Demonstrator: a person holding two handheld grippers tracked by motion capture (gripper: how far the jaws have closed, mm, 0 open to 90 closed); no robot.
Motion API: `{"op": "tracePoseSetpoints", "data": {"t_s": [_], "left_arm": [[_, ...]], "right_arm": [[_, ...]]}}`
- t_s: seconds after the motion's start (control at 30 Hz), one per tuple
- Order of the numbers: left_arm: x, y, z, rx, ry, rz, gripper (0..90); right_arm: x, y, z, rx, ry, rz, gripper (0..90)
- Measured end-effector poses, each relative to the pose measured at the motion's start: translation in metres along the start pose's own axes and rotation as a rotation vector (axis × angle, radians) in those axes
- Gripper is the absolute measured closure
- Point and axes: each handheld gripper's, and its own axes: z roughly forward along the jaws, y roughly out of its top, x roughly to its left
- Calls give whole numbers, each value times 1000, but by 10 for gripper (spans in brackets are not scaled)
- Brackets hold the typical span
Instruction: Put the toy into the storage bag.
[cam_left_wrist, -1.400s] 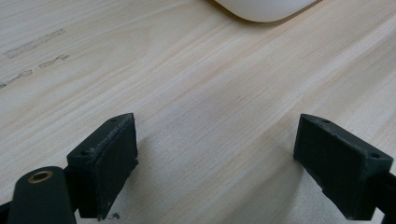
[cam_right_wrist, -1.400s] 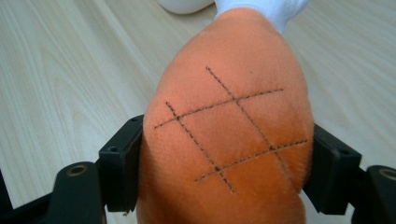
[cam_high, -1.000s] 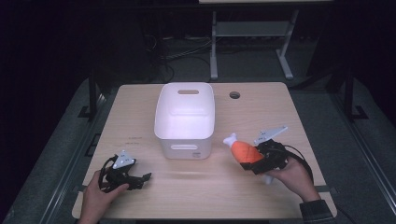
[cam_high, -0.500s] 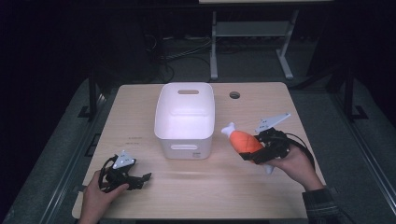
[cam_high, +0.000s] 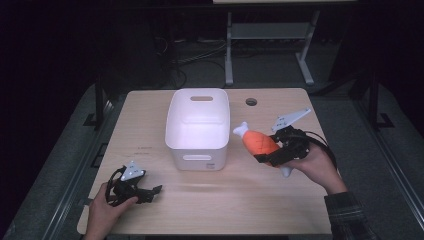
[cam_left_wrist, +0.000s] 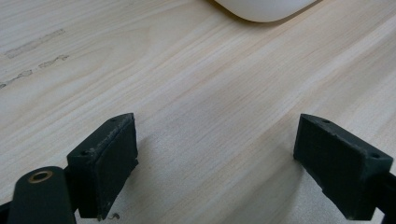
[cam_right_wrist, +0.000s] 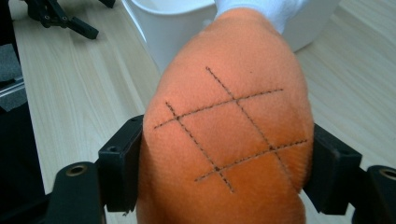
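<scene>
Table: you are working at a pale wood table (cam_high: 210, 210) with a round hole (cam_high: 251, 102) near its far edge.
Floor: grey floor (cam_high: 370, 165) is showing on both sides.
Behind: a metal frame (cam_high: 270, 50) is standing beyond, cables (cam_high: 190, 60) lying beside it.
Light: the room is lying dark around you; the table is catching the light.

orange plush toy (cam_high: 261, 144) beside white bin (cam_high: 199, 127)

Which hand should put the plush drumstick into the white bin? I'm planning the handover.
Right: the right gripper already clamps the orange plush drumstick beside the white bin. The left gripper rests open and empty on the table.
</scene>
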Motion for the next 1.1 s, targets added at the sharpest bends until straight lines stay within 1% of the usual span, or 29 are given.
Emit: {"op": "tracePoseSetpoints", "data": {"t_s": [0.17, 0.2, 0.23, 0.27, 0.33, 0.37, 0.4, 0.53, 0.63, 0.67, 0.77, 0.8, 0.83, 0.87, 0.97, 1.1], "left_arm": [[0, 0, 0, 0, 0, 0, 126], [0, 0, 0, 0, 0, 0, 126], [0, 0, 0, 0, 0, 0, 126], [0, 0, 0, 0, 0, 0, 126], [0, 0, 0, 0, 0, 0, 126], [0, 0, 0, 0, 0, 1, 126], [0, 0, 0, 0, 0, 0, 126], [0, 0, 0, 0, 0, 0, 126], [0, 0, 0, 1, 0, 1, 126], [0, 0, 0, 1, 0, 1, 126], [0, 0, 0, 0, 0, 1, 126], [0, 0, 0, 0, 0, 1, 126], [0, 0, 0, 0, 0, 0, 126], [0, 0, 0, 0, 0, 0, 126], [0, 0, 0, 0, 0, 1, 126], [0, 0, 0, 1, 0, 1, 126]], "right_arm": [[-1, 16, -3, -8, 12, -12, 254], [-1, 16, -3, -8, 12, -12, 254], [-1, 21, -4, -5, 12, -19, 254], [-1, 21, -4, -5, 12, -19, 254], [-1, 29, -3, 0, 12, -33, 253], [-1, 29, -3, 0, 12, -33, 253], [-1, 34, -2, 3, 14, -38, 251], [-1, 40, -2, 0, 17, -47, 251], [-1, 49, -2, 0, 22, -52, 251], [-1, 49, -2, 0, 22, -52, 251], [0, 58, 0, 5, 22, -60, 250], [0, 58, 0, 5, 22, -60, 250], [1, 62, 1, 11, 23, -67, 250], [1, 62, 1, 11, 23, -67, 250], [2, 72, 4, 12, 31, -76, 249], [3, 80, 7, 7, 36, -84, 249]]}}
